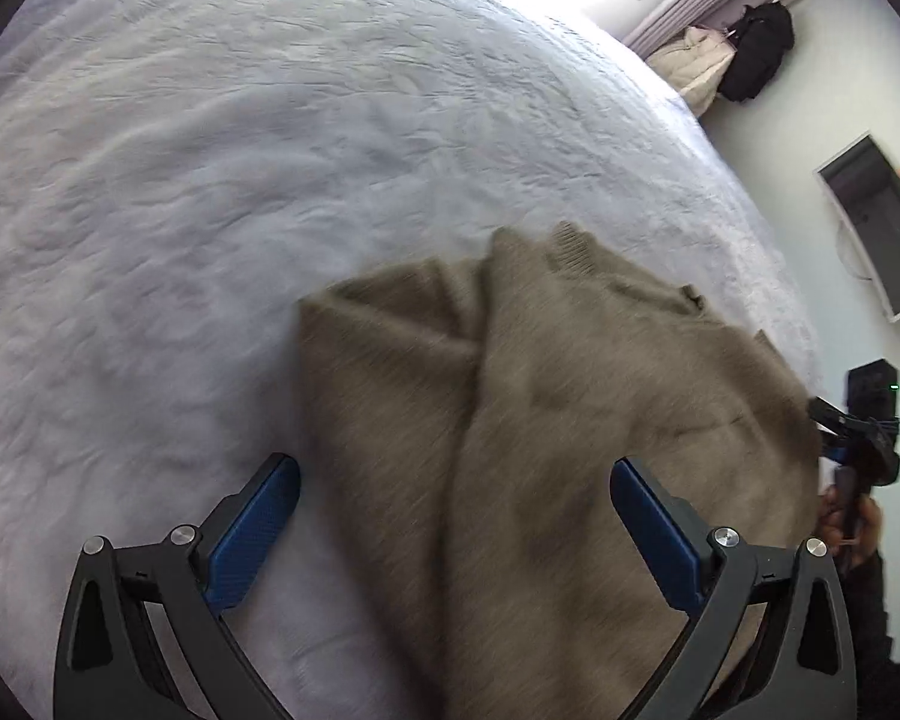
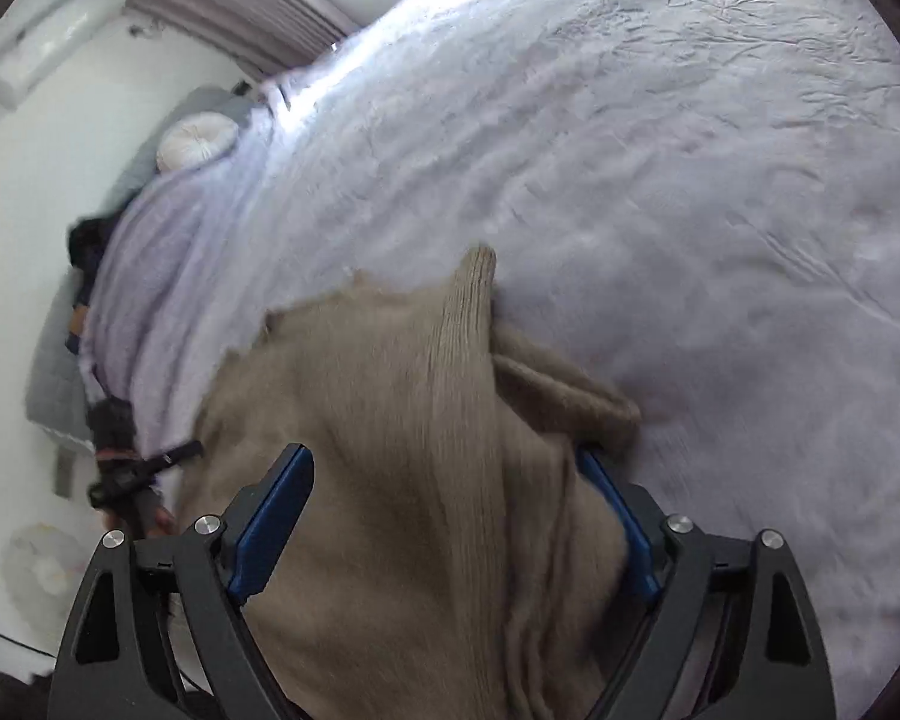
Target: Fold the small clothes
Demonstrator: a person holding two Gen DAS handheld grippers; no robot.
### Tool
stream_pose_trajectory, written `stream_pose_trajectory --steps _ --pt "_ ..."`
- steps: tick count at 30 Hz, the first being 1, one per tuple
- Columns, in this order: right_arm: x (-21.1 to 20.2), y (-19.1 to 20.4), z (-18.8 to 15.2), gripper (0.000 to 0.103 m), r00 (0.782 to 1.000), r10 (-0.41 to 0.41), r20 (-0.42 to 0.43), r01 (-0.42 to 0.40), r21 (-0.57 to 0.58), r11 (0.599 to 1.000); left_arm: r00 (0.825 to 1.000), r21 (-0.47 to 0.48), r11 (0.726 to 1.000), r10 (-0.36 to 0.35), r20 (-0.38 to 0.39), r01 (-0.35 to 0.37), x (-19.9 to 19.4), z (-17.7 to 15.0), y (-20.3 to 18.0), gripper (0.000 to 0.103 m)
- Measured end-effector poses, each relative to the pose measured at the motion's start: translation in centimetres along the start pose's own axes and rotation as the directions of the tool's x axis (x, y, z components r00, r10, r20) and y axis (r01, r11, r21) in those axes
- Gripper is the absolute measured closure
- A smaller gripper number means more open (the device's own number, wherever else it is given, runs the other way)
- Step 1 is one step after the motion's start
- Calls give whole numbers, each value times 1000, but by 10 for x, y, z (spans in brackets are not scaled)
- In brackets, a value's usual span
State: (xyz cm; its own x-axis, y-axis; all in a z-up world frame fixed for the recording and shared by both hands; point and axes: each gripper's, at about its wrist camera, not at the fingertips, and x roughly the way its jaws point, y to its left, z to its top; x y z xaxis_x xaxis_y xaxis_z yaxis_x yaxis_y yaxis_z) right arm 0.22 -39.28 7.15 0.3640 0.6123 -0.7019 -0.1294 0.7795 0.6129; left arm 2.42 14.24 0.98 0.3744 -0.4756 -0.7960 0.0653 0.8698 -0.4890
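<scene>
Lying crumpled on the white bedspread [image 1: 210, 210], the tan sweater [image 1: 540, 420] fills the lower centre of both wrist views, its ribbed cuff [image 2: 474, 300] pointing toward the frame top. Both the left gripper [image 1: 455, 531] and the right gripper [image 2: 444, 516] stand released, cloth between the jaws ungripped; the right looks nearer the bulk.

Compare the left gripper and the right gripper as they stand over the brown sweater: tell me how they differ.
The left gripper spreads wider than the right gripper. The left straddles the brown sweater at its edge, one blue pad over the white bedspread; the right has knit bunched between both pads, its right pad partly hidden by fabric. Shared: both have blue pads, stand open, and neither clamps the cloth.
</scene>
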Motion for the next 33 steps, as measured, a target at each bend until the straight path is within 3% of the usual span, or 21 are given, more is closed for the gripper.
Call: stream_pose_trajectory --steps 1,2,3,4,6,8,10,13,15,17,19,20,24,28,33 --pt "4 -1 8 13 1000 28 14 -28 24 999 1000 -1 1000 -3 -5 3 5 6 -2 0" --pt "3 0 12 16 999 31 36 -33 34 999 999 0 999 45 11 -45 7 11 -5 0" --pt "-3 6 16 29 996 46 80 -47 17 999 997 3 997 75 27 -75 7 14 -12 0" --pt "-12 16 18 34 991 54 122 -51 -30 998 994 11 994 105 42 -106 6 17 -16 0" --pt "-29 37 16 34 977 -61 204 85 -111 990 986 2 990 140 91 -141 -5 15 -16 0" --pt "-40 55 7 31 951 -194 239 237 -165 957 985 -5 990 140 105 -140 -17 7 -9 0" --pt "-48 78 -12 22 938 -241 249 303 -250 920 990 -8 994 112 80 -112 -22 -7 -1 0" --pt "-46 117 -44 22 919 -275 282 373 -400 837 993 11 993 116 24 -116 -15 -24 0 0" --pt "-38 138 -63 22 930 -257 264 357 -473 805 988 42 988 149 29 -150 -17 -31 -10 0" --pt "-16 158 -80 22 958 -219 186 285 -533 797 986 77 983 168 24 -169 -16 -40 -24 0" --pt "11 172 -93 22 980 -174 93 195 -591 783 966 143 956 257 16 -256 -7 -47 -37 0" --pt "25 177 -98 22 981 -184 67 186 -614 767 958 164 944 285 28 -286 -5 -50 -41 0" --pt "100 174 -100 21 936 -353 0 267 -656 706 961 133 952 274 33 -276 -2 -47 -38 0" --pt "121 169 -86 8 937 -350 -19 264 -620 739 960 134 951 275 53 -279 -2 -49 -38 0" --pt "131 175 -93 2 921 -389 30 310 -661 684 959 150 947 273 79 -283 0 -54 -39 0"
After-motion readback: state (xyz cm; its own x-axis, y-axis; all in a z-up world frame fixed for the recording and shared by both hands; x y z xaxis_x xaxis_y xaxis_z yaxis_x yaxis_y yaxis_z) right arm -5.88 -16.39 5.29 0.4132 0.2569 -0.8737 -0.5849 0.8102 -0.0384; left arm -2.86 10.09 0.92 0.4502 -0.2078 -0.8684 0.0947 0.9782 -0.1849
